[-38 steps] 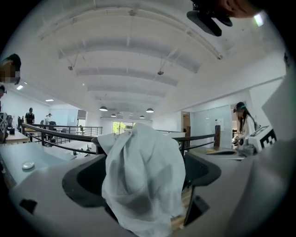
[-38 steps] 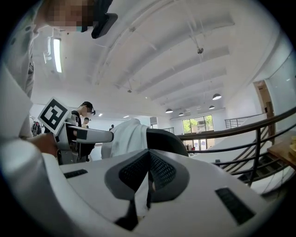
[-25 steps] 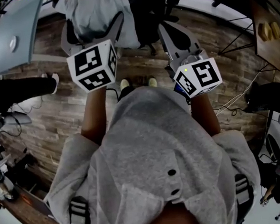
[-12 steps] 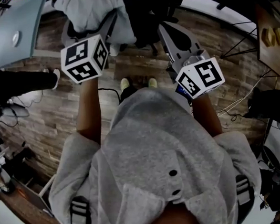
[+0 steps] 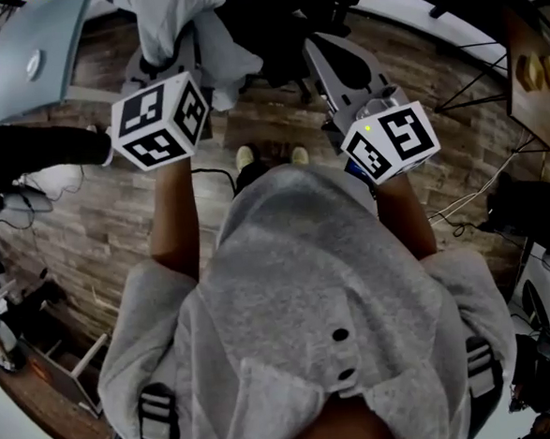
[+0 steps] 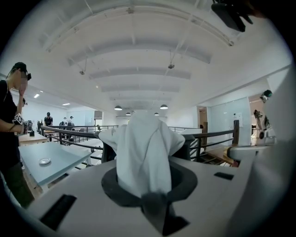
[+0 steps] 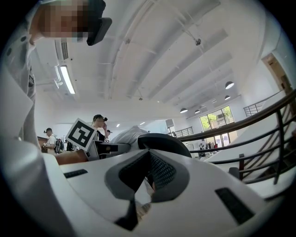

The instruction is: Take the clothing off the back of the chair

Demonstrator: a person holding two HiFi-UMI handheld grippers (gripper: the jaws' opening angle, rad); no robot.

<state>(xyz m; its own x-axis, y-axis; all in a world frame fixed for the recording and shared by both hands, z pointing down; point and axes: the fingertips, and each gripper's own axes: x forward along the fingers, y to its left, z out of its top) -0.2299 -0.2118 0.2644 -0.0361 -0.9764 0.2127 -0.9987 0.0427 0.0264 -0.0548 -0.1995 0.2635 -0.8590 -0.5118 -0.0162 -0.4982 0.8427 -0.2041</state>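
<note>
We see the white cloth garment [image 5: 165, 15] run off the head view's top edge. In the left gripper view it covers nearly all of the black chair back [image 6: 108, 152], so only dark slivers show on either side. The distant people [image 6: 48, 119] beyond the chair are too small to make out.
</note>
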